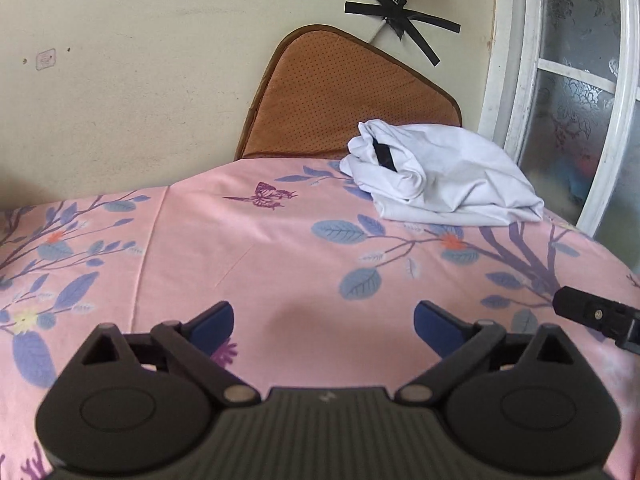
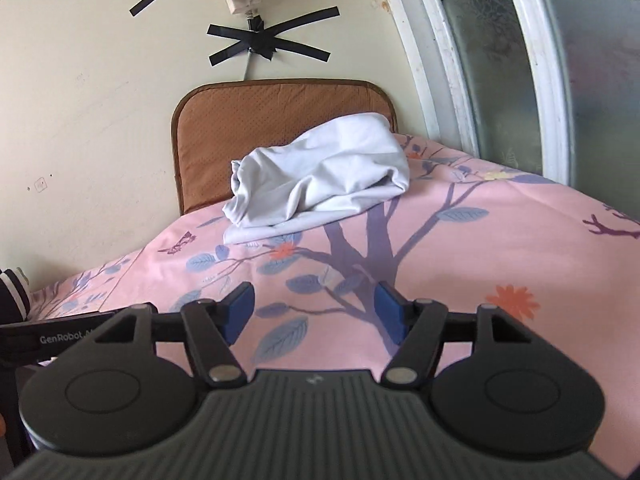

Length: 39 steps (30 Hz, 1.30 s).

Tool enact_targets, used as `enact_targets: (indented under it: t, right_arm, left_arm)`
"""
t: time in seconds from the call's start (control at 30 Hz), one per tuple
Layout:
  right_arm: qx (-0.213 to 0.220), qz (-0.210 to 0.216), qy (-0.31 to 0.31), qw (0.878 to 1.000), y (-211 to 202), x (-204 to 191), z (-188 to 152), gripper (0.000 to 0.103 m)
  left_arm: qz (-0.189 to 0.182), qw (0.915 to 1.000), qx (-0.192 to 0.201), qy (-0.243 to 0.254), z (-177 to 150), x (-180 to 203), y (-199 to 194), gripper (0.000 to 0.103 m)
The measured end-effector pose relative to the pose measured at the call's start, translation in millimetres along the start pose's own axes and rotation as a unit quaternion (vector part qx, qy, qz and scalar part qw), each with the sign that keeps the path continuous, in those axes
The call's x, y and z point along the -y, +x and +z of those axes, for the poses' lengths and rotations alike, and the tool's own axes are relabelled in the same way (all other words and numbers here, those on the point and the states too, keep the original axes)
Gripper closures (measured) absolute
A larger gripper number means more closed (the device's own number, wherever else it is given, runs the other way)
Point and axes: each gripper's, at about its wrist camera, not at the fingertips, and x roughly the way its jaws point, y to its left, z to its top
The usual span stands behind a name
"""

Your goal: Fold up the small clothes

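Near the bed's far edge, the white garment (image 2: 316, 176) lies bunched; the left gripper (image 1: 323, 322) and right gripper (image 2: 314, 308), both spread and empty, risk pinching the bedsheet (image 1: 248, 240) too.

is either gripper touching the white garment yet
Apart. In the right wrist view the open right gripper shows pink sheet before the white garment; the left gripper likewise.

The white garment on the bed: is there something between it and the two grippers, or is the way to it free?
Nothing visible stands in the way. The white garment lies bunched at the far end of the pink floral sheet, before the brown cushion. Between it and the open left gripper and open right gripper only bare sheet shows.
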Motion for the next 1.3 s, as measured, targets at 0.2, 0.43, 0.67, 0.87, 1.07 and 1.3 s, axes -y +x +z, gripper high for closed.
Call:
enact_targets:
  t: [0.2, 0.43, 0.67, 0.87, 1.07, 1.3]
  right_arm:
    - [0.014, -0.032, 0.023, 0.999, -16.4, -6.5, -16.9, 0.027]
    - [0.032, -0.048, 0.056, 0.997, -22.6, 2.0, -19.6, 0.021]
    - [0.028, -0.05, 0.064, 0.996, -20.6, 3.2, -20.1, 0.019]
    - [0.026, -0.049, 0.069, 0.996, -19.2, 3.7, -19.5, 0.017]
    - [0.022, -0.045, 0.072, 0.996, -18.4, 4.6, -19.3, 0.017]
    - [0.025, -0.04, 0.075, 0.996, -19.6, 5.1, -19.6, 0.017]
  left_arm:
    - [0.022, 0.9996, 0.017, 0.01, -11.9, -0.3, -18.8, 0.001]
    - [0.023, 0.9996, 0.018, 0.007, -13.7, -2.7, -22.1, 0.0]
    - [0.013, 0.9996, 0.023, 0.007, -14.8, -2.8, -23.6, 0.0]
    - [0.008, 0.999, 0.043, 0.003, -17.0, -4.1, -30.8, 0.0]
    - [0.032, 0.9982, 0.05, 0.008, -16.9, 0.1, -34.0, 0.0]
    - [0.031, 0.9978, 0.049, 0.031, -17.8, 5.2, -34.2, 0.0]
